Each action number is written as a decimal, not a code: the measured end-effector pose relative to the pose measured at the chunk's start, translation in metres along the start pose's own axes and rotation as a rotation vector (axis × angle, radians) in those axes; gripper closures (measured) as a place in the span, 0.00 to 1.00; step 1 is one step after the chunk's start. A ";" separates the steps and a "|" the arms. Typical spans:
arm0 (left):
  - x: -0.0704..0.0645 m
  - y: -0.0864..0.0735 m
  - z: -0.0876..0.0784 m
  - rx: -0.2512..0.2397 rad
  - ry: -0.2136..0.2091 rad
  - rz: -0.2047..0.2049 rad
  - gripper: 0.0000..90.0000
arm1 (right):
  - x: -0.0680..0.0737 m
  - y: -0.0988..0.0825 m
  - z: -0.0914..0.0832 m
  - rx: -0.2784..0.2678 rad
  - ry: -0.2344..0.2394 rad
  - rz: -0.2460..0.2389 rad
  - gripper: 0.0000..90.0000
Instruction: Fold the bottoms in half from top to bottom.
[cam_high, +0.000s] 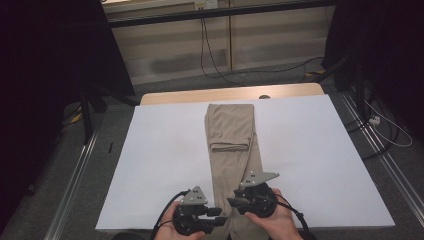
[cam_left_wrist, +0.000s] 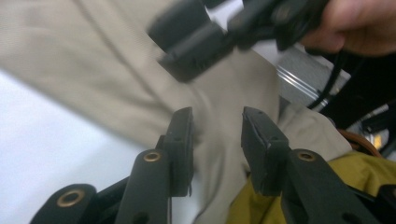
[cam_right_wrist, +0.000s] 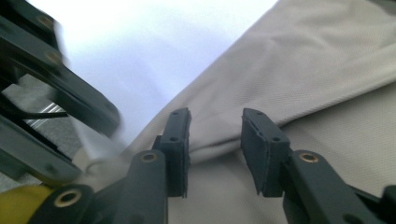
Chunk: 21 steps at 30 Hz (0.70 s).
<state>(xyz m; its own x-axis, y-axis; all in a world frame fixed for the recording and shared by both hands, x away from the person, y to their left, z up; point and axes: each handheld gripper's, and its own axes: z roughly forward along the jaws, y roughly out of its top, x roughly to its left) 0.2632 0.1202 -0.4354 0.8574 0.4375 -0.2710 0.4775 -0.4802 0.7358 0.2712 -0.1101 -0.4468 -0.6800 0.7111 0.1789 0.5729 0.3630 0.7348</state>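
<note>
Two grippers sit at the near edge of the white table (cam_high: 150, 150), one in each of the person's hands. A pair of beige trousers (cam_high: 232, 145) lies down the middle of the tabletop, running from the far side toward the person, with one end folded back on itself past the midpoint. The left gripper (cam_high: 220, 212) rests just left of the near end of the trousers, its tips pointing right at the cloth. The right gripper (cam_high: 234, 202) sits on the fabric's right side, pointing left. In the left gripper view its jaws stand partly apart with cloth behind the gap, pressing on nothing. In the right gripper view the jaws are likewise partly apart over a crease in the fabric, gripping nothing.
</note>
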 end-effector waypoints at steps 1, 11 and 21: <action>0.003 0.000 -0.001 0.000 0.015 0.003 0.72 | -0.001 0.000 0.004 0.006 0.005 0.005 0.67; 0.020 0.001 0.021 0.057 0.116 0.031 0.70 | -0.001 -0.007 0.006 0.028 -0.092 -0.051 0.99; 0.012 0.011 0.036 0.105 0.161 0.096 0.68 | -0.018 -0.018 -0.032 -0.001 -0.099 -0.008 0.99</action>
<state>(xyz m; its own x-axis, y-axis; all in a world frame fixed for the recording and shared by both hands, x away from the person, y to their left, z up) 0.2854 0.0931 -0.4527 0.8623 0.4975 -0.0942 0.4196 -0.5981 0.6828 0.2585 -0.1487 -0.4419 -0.6358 0.7644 0.1072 0.5673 0.3685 0.7365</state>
